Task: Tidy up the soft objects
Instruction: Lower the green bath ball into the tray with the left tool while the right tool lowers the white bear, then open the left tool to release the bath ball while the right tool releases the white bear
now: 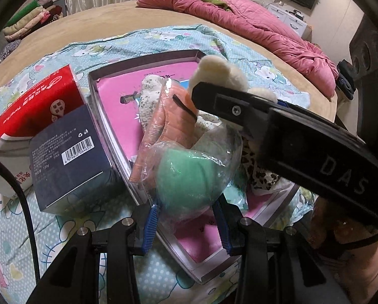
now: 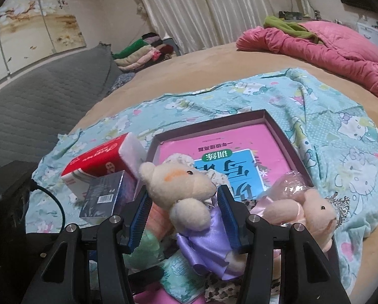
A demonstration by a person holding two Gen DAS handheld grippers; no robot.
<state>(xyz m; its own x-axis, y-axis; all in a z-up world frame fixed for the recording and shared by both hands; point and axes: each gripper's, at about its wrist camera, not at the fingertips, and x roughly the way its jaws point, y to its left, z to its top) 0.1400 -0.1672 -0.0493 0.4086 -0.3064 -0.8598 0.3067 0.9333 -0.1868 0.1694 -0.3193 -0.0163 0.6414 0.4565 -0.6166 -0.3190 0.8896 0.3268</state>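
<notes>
A shallow box [image 1: 143, 59] [image 2: 214, 120] with a pink book in it lies on the patterned sheet. My left gripper [image 1: 186, 219] is shut on a clear bag holding a green soft ball [image 1: 186, 174] and an orange plush piece [image 1: 163, 124], just above the box's near side. My right gripper [image 2: 185, 214] is shut on a cream teddy bear in a purple dress [image 2: 181, 185] [image 1: 219, 73], held over the box. Its black finger [image 1: 222, 101] crosses the left wrist view. A pink bear with a crown [image 2: 313, 210] lies at the box's right edge.
A red tissue pack [image 1: 34, 106] [image 2: 100, 159] and a dark blue carton [image 1: 70, 152] [image 2: 105, 197] stand left of the box. Leopard-print cloth [image 1: 259, 174] and a speckled white soft item [image 1: 148, 93] lie in the box. A pink quilt [image 2: 328, 48] covers the far bed.
</notes>
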